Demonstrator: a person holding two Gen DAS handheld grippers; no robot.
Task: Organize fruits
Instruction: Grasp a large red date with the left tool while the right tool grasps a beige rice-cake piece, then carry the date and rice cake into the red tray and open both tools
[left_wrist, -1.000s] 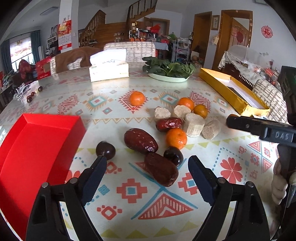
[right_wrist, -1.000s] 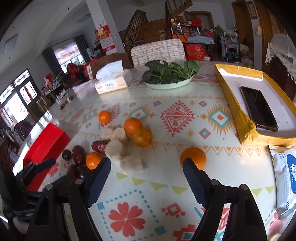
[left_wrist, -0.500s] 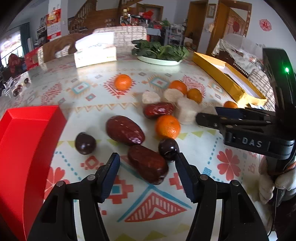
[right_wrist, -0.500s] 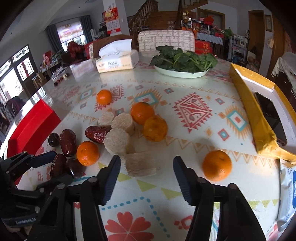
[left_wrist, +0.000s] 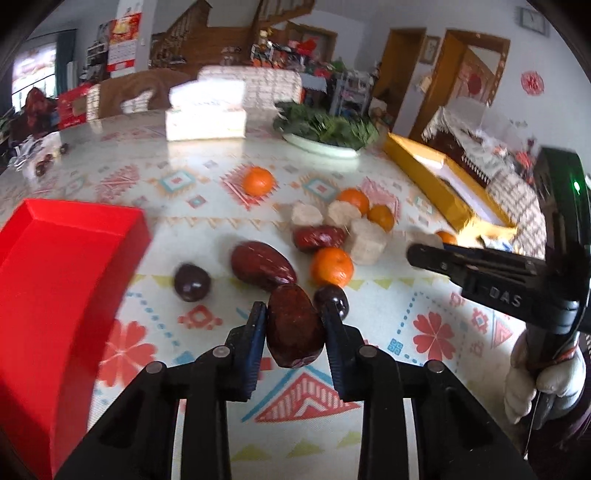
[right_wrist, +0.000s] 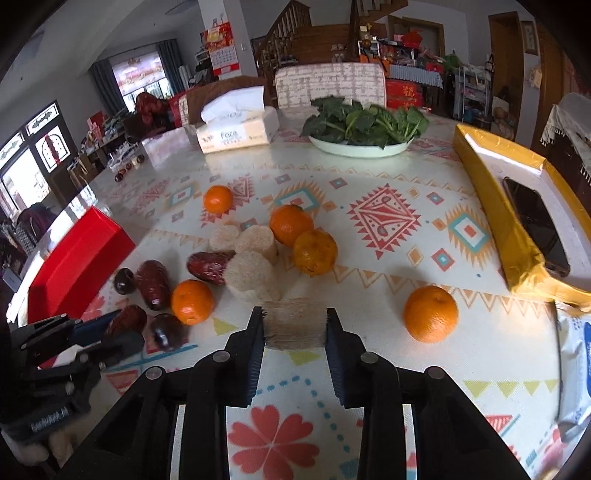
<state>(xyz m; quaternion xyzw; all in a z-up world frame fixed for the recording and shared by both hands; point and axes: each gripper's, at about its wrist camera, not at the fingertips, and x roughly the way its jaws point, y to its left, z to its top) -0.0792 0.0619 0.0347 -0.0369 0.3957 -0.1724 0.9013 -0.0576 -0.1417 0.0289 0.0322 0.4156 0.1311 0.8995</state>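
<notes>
Red, smooth-walled box (left_wrist: 70, 266) sits at the table's left edge; right of it the left gripper (left_wrist: 294, 334), jaws just closed in, pinches a wrinkled, glossy brown date (left_wrist: 294, 330). Further right, past a round matte orange (right_wrist: 192, 301), the right gripper (right_wrist: 295, 326), jaws likewise just closed, clamps a pale fibrous cylinder (right_wrist: 295, 324) by its flat ends, low over the patterned tablecloth (right_wrist: 384, 236).

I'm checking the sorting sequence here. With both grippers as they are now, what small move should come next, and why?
Probably lift both straight up. The left gripper, having just closed, clamps a red date; the right gripper likewise clamps a pale cut chunk. Both pieces sit low over the table.
</notes>
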